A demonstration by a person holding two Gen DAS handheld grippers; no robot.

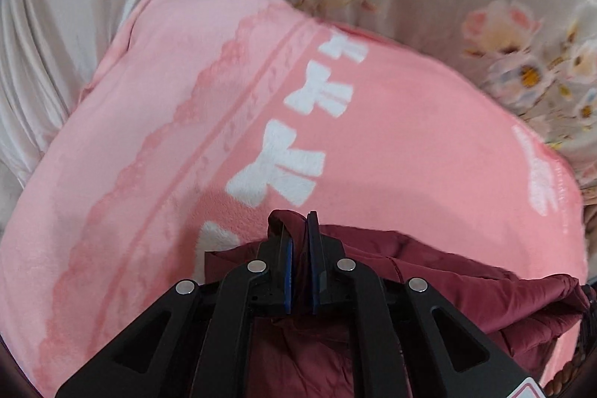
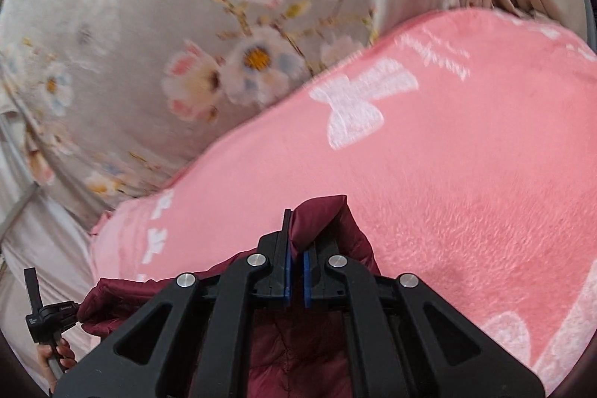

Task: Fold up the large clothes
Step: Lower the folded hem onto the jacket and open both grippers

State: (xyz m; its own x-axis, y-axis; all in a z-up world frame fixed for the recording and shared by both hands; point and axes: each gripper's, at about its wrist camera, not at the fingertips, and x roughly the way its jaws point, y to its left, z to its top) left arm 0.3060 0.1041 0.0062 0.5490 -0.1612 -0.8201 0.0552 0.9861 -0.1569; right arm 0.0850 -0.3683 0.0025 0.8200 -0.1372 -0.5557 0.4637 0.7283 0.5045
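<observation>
I am holding the left gripper [image 1: 298,230] nearly closed, its jaws narrow around a pinch of the dark red jacket [image 1: 429,271], though a sliver of gap is showing between the blue pads and I am not certain the grip is firm. The right gripper [image 2: 296,234] is clamping tight on another bunched corner of the same jacket, with cloth bulging out just past its tips. The jacket is hanging below and between the two grippers, near me, over the pink blanket [image 1: 391,144] with white bows that is spread on the bed. Beyond the blanket, on the far side, the grey flowered bedding [image 2: 149,25] is lying in a heap.

I am judging this as carrying the held edge across for a fold. To do it well, I am keeping both corners level and the edge between them taut, so the padded cloth is laying down flat rather than bunching. The left pinch is worrying me most: slippery fabric could be sliding out there.
</observation>
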